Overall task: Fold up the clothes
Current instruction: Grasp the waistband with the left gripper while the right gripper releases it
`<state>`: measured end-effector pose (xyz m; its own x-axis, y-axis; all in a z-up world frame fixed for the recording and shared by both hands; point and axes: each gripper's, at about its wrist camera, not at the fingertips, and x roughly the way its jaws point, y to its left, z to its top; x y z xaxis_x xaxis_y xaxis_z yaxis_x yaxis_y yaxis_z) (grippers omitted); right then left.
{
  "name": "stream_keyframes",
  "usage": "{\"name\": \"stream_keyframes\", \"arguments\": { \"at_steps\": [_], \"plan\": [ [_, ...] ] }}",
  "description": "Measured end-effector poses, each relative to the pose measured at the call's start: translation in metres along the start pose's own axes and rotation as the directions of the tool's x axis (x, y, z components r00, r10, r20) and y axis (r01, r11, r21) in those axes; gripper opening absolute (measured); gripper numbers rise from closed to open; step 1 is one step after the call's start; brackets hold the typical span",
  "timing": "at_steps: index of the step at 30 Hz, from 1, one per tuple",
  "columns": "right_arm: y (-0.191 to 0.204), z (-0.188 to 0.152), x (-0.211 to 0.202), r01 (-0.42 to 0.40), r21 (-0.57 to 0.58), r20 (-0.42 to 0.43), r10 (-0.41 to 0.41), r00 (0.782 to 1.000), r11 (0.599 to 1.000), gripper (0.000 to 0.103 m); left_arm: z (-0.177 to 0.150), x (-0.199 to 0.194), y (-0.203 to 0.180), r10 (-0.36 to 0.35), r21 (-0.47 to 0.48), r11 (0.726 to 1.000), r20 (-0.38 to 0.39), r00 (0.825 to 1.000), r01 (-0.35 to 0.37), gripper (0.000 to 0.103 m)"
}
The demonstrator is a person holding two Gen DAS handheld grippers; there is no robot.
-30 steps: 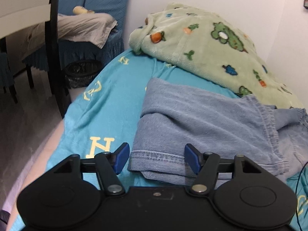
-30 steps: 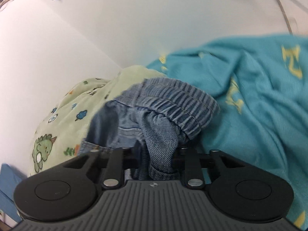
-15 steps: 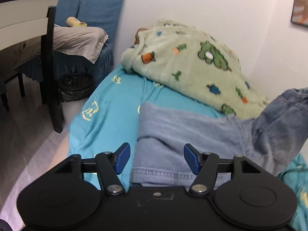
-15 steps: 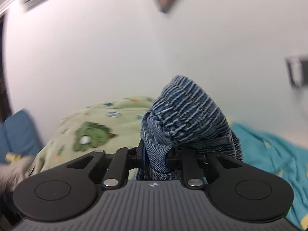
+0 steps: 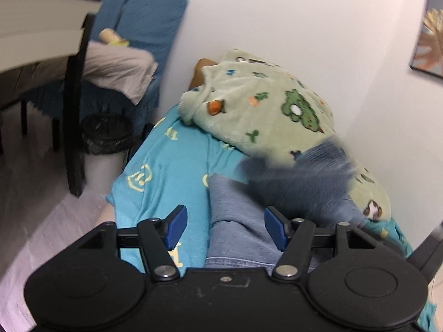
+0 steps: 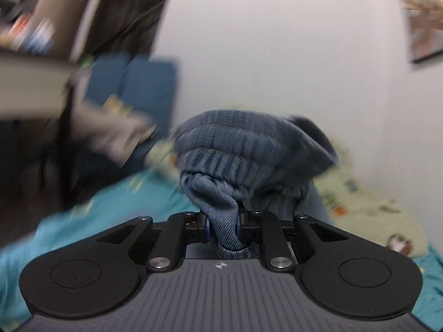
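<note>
Right gripper (image 6: 223, 228): it is clamping tight on a bunched fold of the denim jeans (image 6: 249, 149), the ribbed elastic waistband bulging up over the closed jaws.
Left gripper (image 5: 224, 228): its blue pads (image 5: 175, 228) are standing wide apart, holding nothing, hovering low over the flat part of the denim.
Denim jeans: one part is lying flat on the turquoise bedsheet (image 5: 163, 160), running between the left gripper's spread fingers; the far end is hanging in the air as a dark blurred mass (image 5: 299, 177) above the sheet.
Green blanket (image 5: 265, 108): it is sitting heaped against the white wall (image 5: 290, 19), printed with little cartoon figures, just behind the raised denim.
Bedsheet: turquoise with pale yellow marks, covering the bed under the jeans.
Room to the left: a blue-covered chair (image 5: 149, 8) is carrying a grey cloth (image 5: 116, 66), a black bin (image 5: 106, 132) is standing on the floor beside the bed.
Wall picture (image 5: 427, 44): it is hanging at the far right edge.
Right camera view: heavily smeared, background details are hard to read.
</note>
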<state>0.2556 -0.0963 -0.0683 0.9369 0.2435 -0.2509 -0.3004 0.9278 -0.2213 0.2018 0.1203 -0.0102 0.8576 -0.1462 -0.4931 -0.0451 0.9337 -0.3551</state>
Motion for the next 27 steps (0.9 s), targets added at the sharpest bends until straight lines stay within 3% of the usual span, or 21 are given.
{"name": "stream_keyframes", "arguments": {
  "at_steps": [4,9,12,17,21,22,23,24,25,27],
  "plan": [
    [0.03,-0.018,0.008,-0.027,-0.107,-0.064,0.021,0.998,0.994,0.016,0.006,0.0,0.012,-0.013,-0.06,0.998,0.003,1.0,0.013,0.059],
    [0.026,0.013,-0.001,0.009,-0.094,0.014,-0.008,1.0,0.996,0.016,0.011,-0.01,0.021,-0.036,-0.127,0.991,0.052,0.998,0.042,0.059],
    [0.037,0.017,-0.004,-0.019,-0.12,0.04,0.024,0.999,0.993,0.016,0.012,-0.012,0.026,-0.061,-0.175,0.982,0.071,0.996,0.073,0.059],
    [0.067,-0.016,0.004,-0.13,-0.238,-0.051,0.121,0.991,0.963,0.018,0.013,-0.011,0.026,-0.077,-0.181,0.979,0.074,0.994,0.089,0.059],
    [0.063,-0.017,0.007,-0.152,-0.2,-0.073,0.14,0.987,0.968,0.025,0.012,-0.008,0.025,-0.103,-0.189,0.975,0.067,0.992,0.114,0.059],
    [0.061,-0.015,0.005,-0.171,-0.193,-0.078,0.159,0.984,0.966,0.039,0.011,-0.006,0.026,-0.11,-0.192,0.974,0.065,0.992,0.121,0.059],
    [0.059,-0.012,0.005,-0.209,-0.18,-0.085,0.197,0.977,0.961,0.069,0.01,-0.004,0.025,-0.117,-0.194,0.973,0.06,0.991,0.126,0.059],
    [0.058,-0.01,0.004,-0.263,-0.162,-0.095,0.25,0.964,0.951,0.08,0.009,-0.001,0.025,-0.123,-0.195,0.972,0.055,0.991,0.131,0.059],
    [0.057,-0.009,0.001,-0.3,-0.153,-0.105,0.286,0.952,0.942,0.086,0.008,0.001,0.023,-0.126,-0.192,0.972,0.046,0.991,0.133,0.059],
    [0.056,-0.006,-0.007,-0.319,-0.149,-0.126,0.302,0.945,0.936,0.085,0.005,0.005,0.02,-0.132,-0.183,0.974,0.029,0.991,0.135,0.059]
  ]
}}
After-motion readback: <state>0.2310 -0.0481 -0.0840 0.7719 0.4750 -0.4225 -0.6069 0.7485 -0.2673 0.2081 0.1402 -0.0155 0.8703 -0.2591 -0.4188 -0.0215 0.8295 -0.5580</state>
